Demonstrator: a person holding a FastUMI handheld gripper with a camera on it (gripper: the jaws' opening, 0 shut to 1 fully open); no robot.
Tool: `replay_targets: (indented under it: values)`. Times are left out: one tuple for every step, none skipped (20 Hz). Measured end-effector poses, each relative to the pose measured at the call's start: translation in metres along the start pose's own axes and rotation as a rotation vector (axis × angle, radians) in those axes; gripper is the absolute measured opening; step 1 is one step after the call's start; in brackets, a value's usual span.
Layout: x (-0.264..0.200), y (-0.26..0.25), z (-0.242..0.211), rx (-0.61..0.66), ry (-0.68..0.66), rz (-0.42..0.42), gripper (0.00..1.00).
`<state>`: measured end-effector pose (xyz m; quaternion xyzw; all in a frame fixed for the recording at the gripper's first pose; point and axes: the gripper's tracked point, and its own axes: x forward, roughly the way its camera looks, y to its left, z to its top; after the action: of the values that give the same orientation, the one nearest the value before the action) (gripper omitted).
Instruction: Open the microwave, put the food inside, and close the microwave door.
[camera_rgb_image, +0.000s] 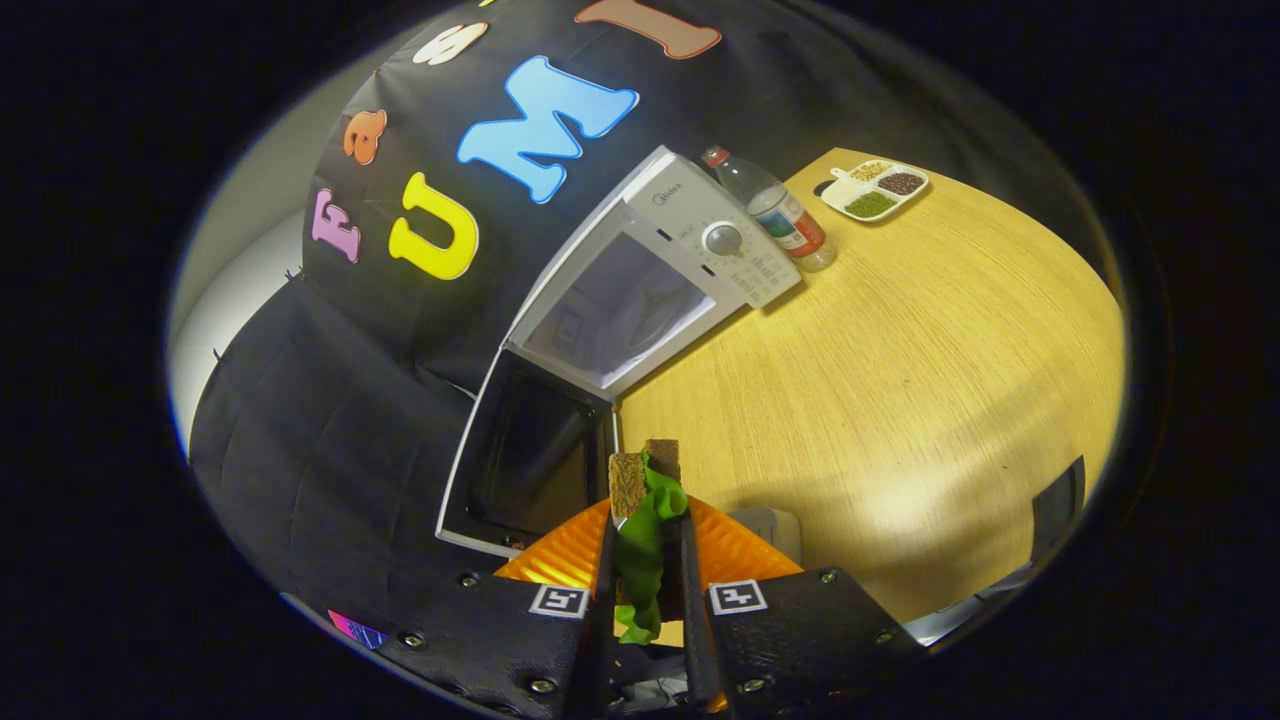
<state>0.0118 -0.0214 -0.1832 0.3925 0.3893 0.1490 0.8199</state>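
My gripper (645, 560) is shut on a toy sandwich (640, 500), two brown bread slices with green lettuce hanging down between the fingers. Just beyond it stands a white microwave (700, 235) on the wooden table (900, 380). Its door (530, 455) is swung wide open toward me, dark glass in a white frame. The pale cavity (620, 310) shows behind the door. The sandwich is held in front of the door's hinge side, outside the cavity.
A clear bottle with a red label (785, 210) stands right beside the microwave's control panel. Farther back on the table lies a white divided dish (875, 188) with seeds or grains. The black cloth wall rises behind the microwave.
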Motion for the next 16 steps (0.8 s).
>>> replay_targets:
  values:
    - [0.009, 0.008, 0.007, -0.001, -0.015, 0.007, 0.29]
    - [0.02, 0.013, 0.016, -0.004, -0.036, 0.009, 0.29]
    - [0.03, 0.019, 0.024, -0.012, -0.06, 0.009, 0.29]
    - [0.043, 0.024, 0.031, -0.016, -0.083, 0.006, 0.29]
    - [0.053, 0.029, 0.038, -0.017, -0.104, 0.009, 0.29]
    - [0.068, 0.036, 0.046, -0.01, -0.121, 0.016, 0.29]
    - [0.078, 0.042, 0.052, 0.0, -0.137, 0.024, 0.29]
    - [0.091, 0.046, 0.06, 0.016, -0.156, 0.033, 0.29]
    - [0.104, 0.049, 0.068, 0.03, -0.175, 0.036, 0.29]
    - [0.115, 0.051, 0.074, 0.041, -0.197, 0.04, 0.29]
    - [0.126, 0.052, 0.081, 0.057, -0.219, 0.043, 0.29]
    - [0.137, 0.053, 0.086, 0.069, -0.232, 0.044, 0.29]
    - [0.148, 0.052, 0.09, 0.076, -0.237, 0.045, 0.29]
    - [0.16, 0.05, 0.092, 0.079, -0.244, 0.035, 0.29]
    - [0.17, 0.047, 0.096, 0.076, -0.249, 0.028, 0.29]
    - [0.181, 0.047, 0.099, 0.074, -0.258, 0.03, 0.29]
